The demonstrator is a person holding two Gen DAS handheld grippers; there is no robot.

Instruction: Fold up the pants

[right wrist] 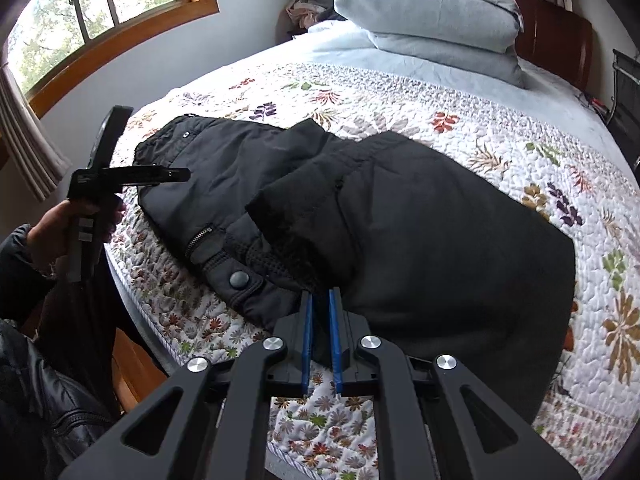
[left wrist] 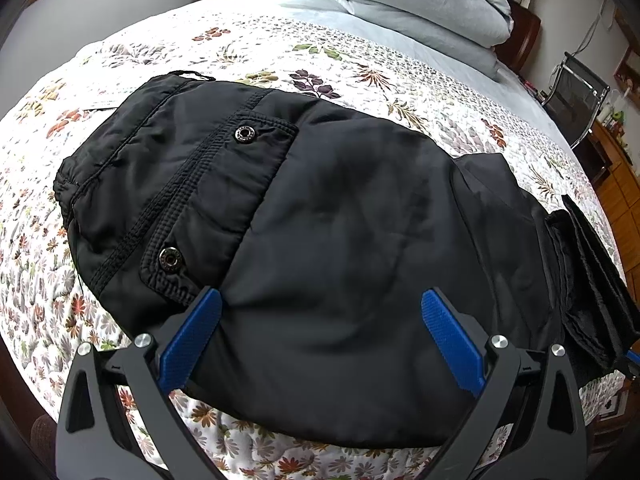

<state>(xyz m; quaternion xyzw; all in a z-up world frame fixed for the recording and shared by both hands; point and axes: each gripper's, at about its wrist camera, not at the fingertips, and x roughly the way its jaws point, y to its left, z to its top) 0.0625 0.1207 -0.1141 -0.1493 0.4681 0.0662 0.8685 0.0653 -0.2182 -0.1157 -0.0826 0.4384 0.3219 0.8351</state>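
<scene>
- Left gripper [left wrist: 320,336]: jaws spread wide, nothing between the blue pads [left wrist: 188,340]. It hovers over the near edge of the black pants [left wrist: 340,220]; I cannot tell whether it touches the cloth. In the right wrist view this gripper is seen side-on at the left end of the garment, held in the person's left hand [right wrist: 68,232].
- Pants, seen from the left gripper: the garment lies directly ahead of and under the fingertips, on the floral quilt [left wrist: 280,52]. The waistband and snap-buttoned pocket flap [left wrist: 224,184] sit ahead and to the left; the leg ends run off to the right.
- Long axis: crosswise to both grippers, running left to right along the near edge of the bed. Judged from the doubled layers, at least one fold is already in.
- Right gripper [right wrist: 320,300]: jaws nearly pressed together, tips at the near edge of the pants where a folded layer [right wrist: 304,200] overlaps the body. Whether they pinch cloth cannot be told; the tips hide the contact.
- Judgement: the right gripper is nearer the leg end, the left nearer the waist. A further fold would carry one end along the long axis towards the other.
- Beyond the pants, well apart: pale blue pillows [right wrist: 432,12].
</scene>
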